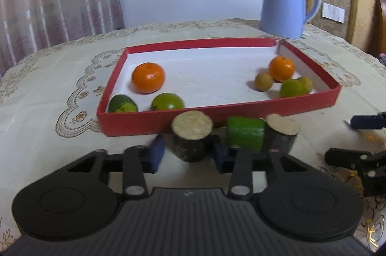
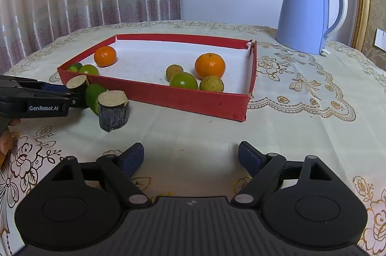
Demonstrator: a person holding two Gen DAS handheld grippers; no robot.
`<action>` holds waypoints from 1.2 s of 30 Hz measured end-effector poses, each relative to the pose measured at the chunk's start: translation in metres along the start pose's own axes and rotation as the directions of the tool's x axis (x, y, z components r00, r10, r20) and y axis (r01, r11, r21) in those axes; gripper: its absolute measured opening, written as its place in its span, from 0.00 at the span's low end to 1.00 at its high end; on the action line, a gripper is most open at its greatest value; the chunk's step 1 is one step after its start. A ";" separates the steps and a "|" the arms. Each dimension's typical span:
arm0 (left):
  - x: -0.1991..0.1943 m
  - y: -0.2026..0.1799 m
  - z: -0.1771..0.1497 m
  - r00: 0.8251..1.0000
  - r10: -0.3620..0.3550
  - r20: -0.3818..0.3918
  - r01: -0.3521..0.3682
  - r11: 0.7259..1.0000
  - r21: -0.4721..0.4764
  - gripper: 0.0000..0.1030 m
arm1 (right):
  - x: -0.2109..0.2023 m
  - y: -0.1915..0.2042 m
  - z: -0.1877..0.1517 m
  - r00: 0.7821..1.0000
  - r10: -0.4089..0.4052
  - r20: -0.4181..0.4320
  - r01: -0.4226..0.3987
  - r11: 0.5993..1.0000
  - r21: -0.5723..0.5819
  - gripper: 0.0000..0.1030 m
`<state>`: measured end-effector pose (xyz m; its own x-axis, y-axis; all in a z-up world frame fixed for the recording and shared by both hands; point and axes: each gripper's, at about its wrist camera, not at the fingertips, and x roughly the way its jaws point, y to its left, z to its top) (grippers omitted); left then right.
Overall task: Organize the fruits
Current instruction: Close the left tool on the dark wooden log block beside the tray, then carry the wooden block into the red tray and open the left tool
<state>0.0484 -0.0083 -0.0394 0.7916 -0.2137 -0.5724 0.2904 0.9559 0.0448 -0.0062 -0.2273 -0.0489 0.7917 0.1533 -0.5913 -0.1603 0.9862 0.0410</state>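
Between left fingers (image 1: 188, 149), upright sugarcane stub (image 1: 191, 139).

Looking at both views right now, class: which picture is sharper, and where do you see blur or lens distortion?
Right wrist view: sharper; the red tray and blue kettle have crisp edges, though the table's far edge bows from the fisheye. Left wrist view: softer overall, with smeared edges on the sugarcane piece between the left gripper's pads, and on the right gripper at the frame's edge.
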 end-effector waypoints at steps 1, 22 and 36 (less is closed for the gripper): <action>-0.001 -0.001 0.000 1.000 0.003 0.003 -0.003 1.000 0.005 0.29 | 0.000 0.000 0.000 1.000 0.000 0.000 0.000 1.000 0.000 0.84; -0.020 0.011 0.057 0.993 -0.042 0.111 0.046 0.998 -0.032 0.28 | 0.001 0.000 0.000 1.000 -0.001 -0.001 0.001 1.000 0.000 0.87; 0.030 0.018 0.076 0.997 -0.016 0.074 0.020 0.998 -0.055 0.20 | 0.001 0.000 0.000 1.000 -0.002 -0.001 0.002 1.000 0.000 0.88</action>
<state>0.1184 -0.0131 0.0061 0.8242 -0.2436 -0.5112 0.2764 0.9610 -0.0123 -0.0056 -0.2273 -0.0493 0.7915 0.1511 -0.5922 -0.1588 0.9865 0.0395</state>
